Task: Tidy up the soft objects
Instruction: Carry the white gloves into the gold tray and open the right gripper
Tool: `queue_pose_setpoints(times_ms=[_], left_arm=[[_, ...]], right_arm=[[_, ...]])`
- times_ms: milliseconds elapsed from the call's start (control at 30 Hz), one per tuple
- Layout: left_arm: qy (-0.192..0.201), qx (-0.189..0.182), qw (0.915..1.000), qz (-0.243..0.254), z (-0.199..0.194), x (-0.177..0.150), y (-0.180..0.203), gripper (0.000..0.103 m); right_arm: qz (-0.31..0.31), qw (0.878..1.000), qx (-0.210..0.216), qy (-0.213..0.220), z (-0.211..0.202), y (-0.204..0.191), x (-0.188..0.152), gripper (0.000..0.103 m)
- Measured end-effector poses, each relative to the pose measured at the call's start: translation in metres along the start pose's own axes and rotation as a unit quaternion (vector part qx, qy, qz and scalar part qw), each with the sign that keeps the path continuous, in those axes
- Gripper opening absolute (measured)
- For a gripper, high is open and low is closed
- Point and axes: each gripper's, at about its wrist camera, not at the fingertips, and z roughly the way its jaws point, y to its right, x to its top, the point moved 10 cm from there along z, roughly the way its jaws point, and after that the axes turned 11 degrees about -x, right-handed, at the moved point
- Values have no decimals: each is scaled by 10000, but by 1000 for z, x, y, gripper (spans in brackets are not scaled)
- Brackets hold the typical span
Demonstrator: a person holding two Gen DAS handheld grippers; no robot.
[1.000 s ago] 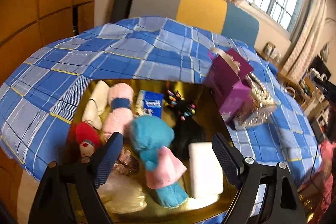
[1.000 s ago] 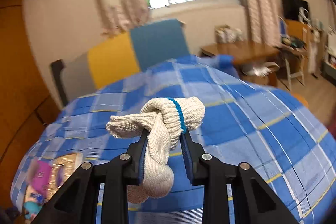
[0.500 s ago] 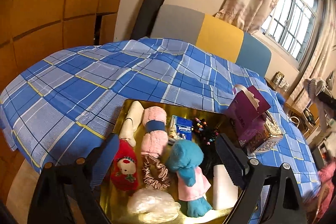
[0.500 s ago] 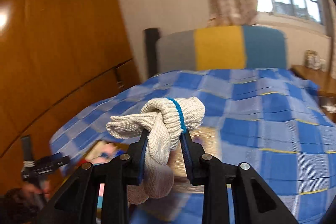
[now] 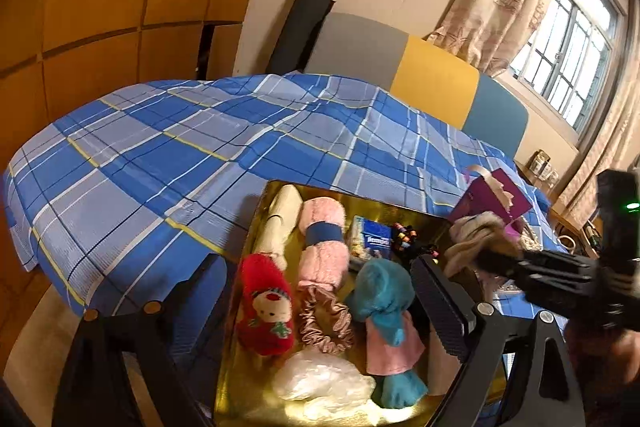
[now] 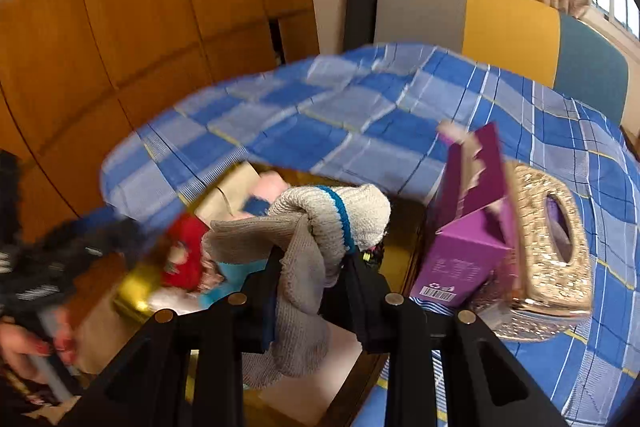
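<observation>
A gold tray (image 5: 240,379) on the blue checked bed holds soft things: a red plush (image 5: 264,307), a pink rolled towel (image 5: 324,247), a pink scrunchie (image 5: 320,323), a teal doll in a pink dress (image 5: 384,311) and a white plastic bag (image 5: 320,383). My left gripper (image 5: 320,303) hangs open above the tray's near end, with nothing between its fingers. My right gripper (image 6: 308,267) is shut on a knotted white knit glove with a blue band (image 6: 328,223). It hovers over the tray's right side and shows blurred in the left wrist view (image 5: 492,259).
A purple carton (image 6: 464,251) and a glittery gold tissue box (image 6: 552,247) stand on the bed just right of the tray. A tissue pack (image 5: 374,239) and black hair ties (image 5: 404,239) lie at the tray's far end. A person's hand (image 6: 24,347) holds the left gripper.
The right gripper has swung left and down with the glove, from over the open bed to above the tray. The left gripper drew back from the tray and rolled slightly.
</observation>
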Motion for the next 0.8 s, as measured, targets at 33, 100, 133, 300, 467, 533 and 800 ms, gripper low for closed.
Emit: queue_pose_setpoints(times_ms=[33, 100, 133, 300, 467, 533, 800], left_arm=[[19, 12, 10000, -61, 0, 0, -3, 94], [18, 12, 9999, -157, -1, 0, -8, 94], [0, 23, 9998, -194, 0, 0, -10, 94], [-15, 42, 9996, -294, -1, 0, -15, 94], [-120, 21, 9996, -236, 2, -5, -9, 96], [-212, -16, 9996, -162, 5, -8, -4, 97], [-470, 33, 9989, -62, 13, -22, 6, 98]], right_arm=[[-27, 9999, -47, -89, 9, -1, -3, 29], [-38, 9996, -100, -251, 26, -4, -7, 29], [-43, 9994, -128, -307, 31, -4, -7, 29], [-14, 9976, -172, -666, 65, -13, -16, 30], [-99, 9944, -126, -1047, 91, -17, -29, 30], [-242, 9928, -406, -1096, 95, -11, -33, 30], [-149, 9932, -419, -1073, 87, -1, -45, 42]])
